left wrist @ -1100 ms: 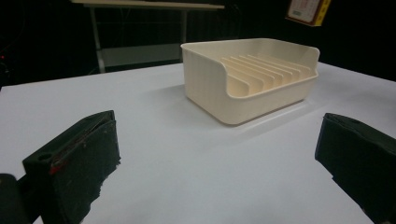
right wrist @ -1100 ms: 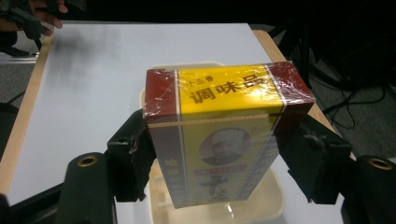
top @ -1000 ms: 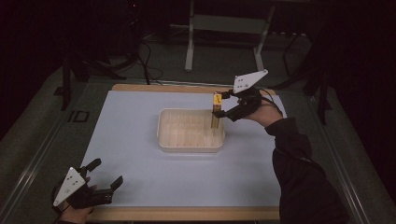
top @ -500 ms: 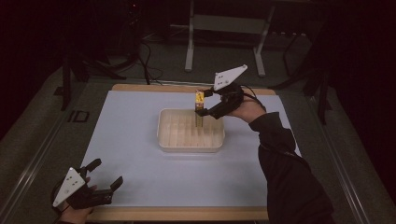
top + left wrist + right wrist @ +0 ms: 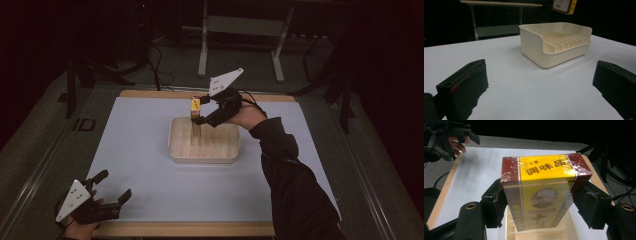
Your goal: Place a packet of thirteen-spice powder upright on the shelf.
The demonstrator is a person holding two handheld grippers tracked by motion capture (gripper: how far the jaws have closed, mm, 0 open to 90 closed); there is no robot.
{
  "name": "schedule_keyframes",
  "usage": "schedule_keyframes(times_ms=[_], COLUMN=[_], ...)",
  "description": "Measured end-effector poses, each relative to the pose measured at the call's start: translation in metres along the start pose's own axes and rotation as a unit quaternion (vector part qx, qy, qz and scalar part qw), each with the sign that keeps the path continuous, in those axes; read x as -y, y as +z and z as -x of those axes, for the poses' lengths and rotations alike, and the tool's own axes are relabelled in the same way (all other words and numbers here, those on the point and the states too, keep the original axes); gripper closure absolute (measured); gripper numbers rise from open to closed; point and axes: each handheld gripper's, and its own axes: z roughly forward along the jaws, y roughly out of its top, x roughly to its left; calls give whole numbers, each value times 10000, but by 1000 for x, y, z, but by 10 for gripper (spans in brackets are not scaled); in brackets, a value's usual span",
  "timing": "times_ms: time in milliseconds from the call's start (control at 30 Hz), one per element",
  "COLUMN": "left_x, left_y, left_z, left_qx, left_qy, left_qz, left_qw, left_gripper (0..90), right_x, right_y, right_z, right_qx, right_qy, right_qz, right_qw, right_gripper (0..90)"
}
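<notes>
Table: white sheet on a wooden board, the board's edge showing along the near and far sides; bare white surface lies on every side of the rack, broadest to its left and toward the near edge.

Rack: cream plastic tray with a row of upright dividers inside, standing alone at mid-table, a little toward the far edge; the left gripper view shows its rounded wall and slots from low down, one end cut lower; nothing lies between it and the near corner.

Right gripper: held above the far-left part of the rack, jaws pinching the box by its two narrow sides; sleeve and forearm cross the table's right half.

Left gripper: at the near-left corner, well apart from the rack, jaws spread wide with nothing between them.

Box: red and yellow, film-wrapped, upright; lower end over the rack's slots; its printed characters and portrait are legible in the right gripper view, whereas the high view gives a small yellow-topped shape.
</notes>
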Motion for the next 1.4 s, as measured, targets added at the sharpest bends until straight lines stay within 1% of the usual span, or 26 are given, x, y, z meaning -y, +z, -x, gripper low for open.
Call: schedule_keyframes(times_ms=[133,167,333,367,400,567,633,1000,1100,1267,1400], left_x=[0,0,0,0,0,0,0,1,1,1,1], left_y=[0,0,-1,-1,-1,-1,-1,-1,-1,0,0], left_z=[0,0,0,0,0,0,0,-1,-1,-1,0], left_qx=[0,4,14,14,13,26,25,40,44,51,60], left_qy=[-7,-7,-5,-5,-5,-7,1,5,8,11,-7], left_qz=[9,12,30,30,30,36,33,25,23,17,27], left_qw=[10000,10000,10000,10000,10000,10000,10000,10000,10000,10000,10000], left_gripper=[0,0,0,0,0,0,0,0,0,0,0], right_x=[-5,-6,-12,-12,-14,-17,-17,-2,3,12,18], right_y=[11,13,28,28,33,44,49,71,76,82,89], right_z=[0,0,-2,-2,-2,-2,-2,-1,-1,0,1], right_qx=[-46,-79,-148,-148,-154,-233,-235,-338,-357,-391,-433], right_qy=[-27,5,-41,-41,-52,-8,-20,138,130,187,194], right_qz=[44,46,54,54,103,220,224,269,227,196,118], right_qw=[10000,10000,9999,9999,9998,9995,9995,9990,9990,9989,9988], right_gripper=[308,308,308,308,308,309,309,322,323,322,322])
